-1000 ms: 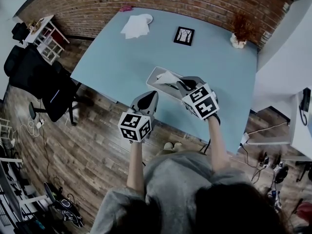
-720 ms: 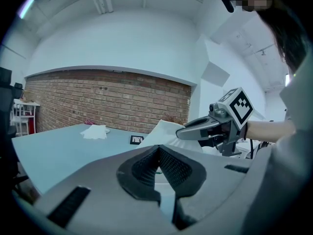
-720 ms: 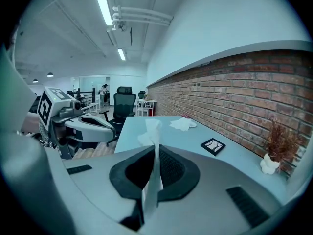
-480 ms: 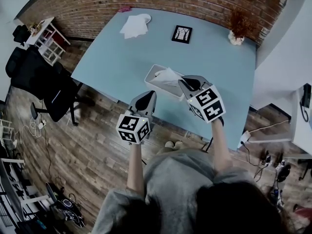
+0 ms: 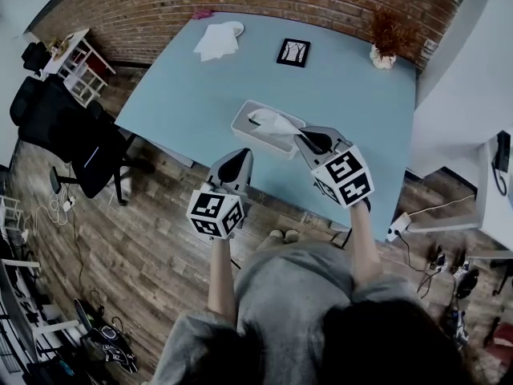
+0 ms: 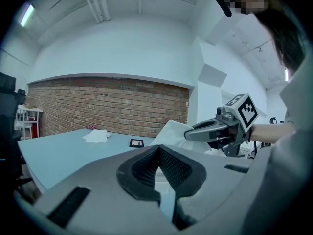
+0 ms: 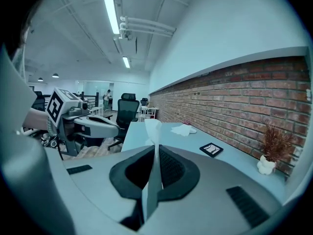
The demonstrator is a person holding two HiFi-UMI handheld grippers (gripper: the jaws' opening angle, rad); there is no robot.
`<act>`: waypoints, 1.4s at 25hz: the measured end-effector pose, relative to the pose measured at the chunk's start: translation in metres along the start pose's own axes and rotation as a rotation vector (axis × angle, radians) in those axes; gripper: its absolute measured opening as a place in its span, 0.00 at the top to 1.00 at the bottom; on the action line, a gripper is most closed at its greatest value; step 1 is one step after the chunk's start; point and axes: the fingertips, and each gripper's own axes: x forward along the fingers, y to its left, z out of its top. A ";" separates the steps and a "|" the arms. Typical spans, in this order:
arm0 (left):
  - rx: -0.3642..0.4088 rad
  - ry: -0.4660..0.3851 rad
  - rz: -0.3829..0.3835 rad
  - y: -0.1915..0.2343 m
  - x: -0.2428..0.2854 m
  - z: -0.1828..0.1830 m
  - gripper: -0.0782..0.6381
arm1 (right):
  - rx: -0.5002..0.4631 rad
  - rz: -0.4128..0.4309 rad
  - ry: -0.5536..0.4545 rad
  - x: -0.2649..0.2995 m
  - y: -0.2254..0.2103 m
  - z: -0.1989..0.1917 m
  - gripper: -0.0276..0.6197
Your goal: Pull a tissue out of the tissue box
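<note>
A white tissue box (image 5: 250, 128) sits on the light blue table (image 5: 192, 95) near its front edge. A white tissue (image 5: 276, 121) stretches from the top of the box to my right gripper (image 5: 304, 139), which is shut on it. In the right gripper view the tissue (image 7: 153, 129) stands up between the closed jaws of that gripper (image 7: 155, 150). My left gripper (image 5: 244, 154) hovers off the table's front edge, left of the box, shut and holding nothing. The left gripper view shows its jaws (image 6: 159, 148) meeting at the tip, with the tissue (image 6: 171, 132) and right gripper (image 6: 211, 129) beyond.
A framed picture (image 5: 293, 52) lies at the back of the table. A pile of white tissues (image 5: 218, 42) lies on a plate at the back left, a small dried plant in a vase (image 5: 385, 45) at the back right. A black office chair (image 5: 76, 139) stands left of the table.
My right gripper has drawn back and up from the box with the tissue, which now stretches further out. The left gripper has also pulled back from the table edge.
</note>
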 end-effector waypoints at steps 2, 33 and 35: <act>0.001 -0.001 0.004 -0.004 -0.001 -0.002 0.89 | 0.002 0.006 -0.016 -0.007 0.001 -0.002 0.95; 0.016 -0.005 0.012 -0.036 -0.009 -0.011 0.89 | 0.041 0.072 -0.137 -0.042 0.017 -0.009 0.95; 0.019 -0.008 0.011 -0.036 -0.008 -0.009 0.89 | 0.042 0.077 -0.144 -0.043 0.017 -0.008 0.95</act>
